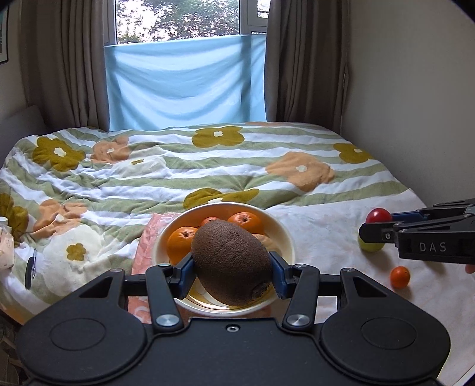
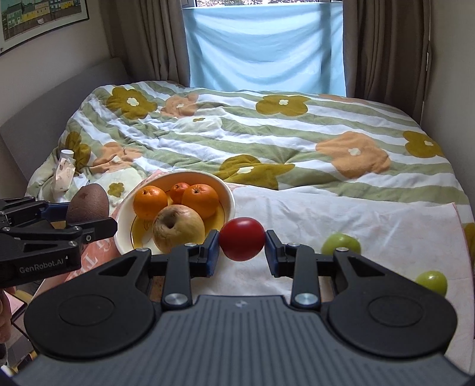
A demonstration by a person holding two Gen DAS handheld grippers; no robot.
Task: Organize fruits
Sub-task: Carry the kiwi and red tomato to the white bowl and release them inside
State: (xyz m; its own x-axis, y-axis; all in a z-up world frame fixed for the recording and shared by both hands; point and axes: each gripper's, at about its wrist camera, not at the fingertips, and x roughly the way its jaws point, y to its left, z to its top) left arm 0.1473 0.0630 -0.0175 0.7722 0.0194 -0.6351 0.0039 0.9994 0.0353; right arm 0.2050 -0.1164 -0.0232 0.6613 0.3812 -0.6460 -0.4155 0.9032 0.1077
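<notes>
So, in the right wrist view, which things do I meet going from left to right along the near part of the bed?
Kiwi → bowl → red fruit → green fruit → second green fruit.

Soft daylight from the window ahead; sharp focus, fisheye bending and dark corners.

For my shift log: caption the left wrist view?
Left tongs grip a kiwi over the fruit bowl.
</notes>
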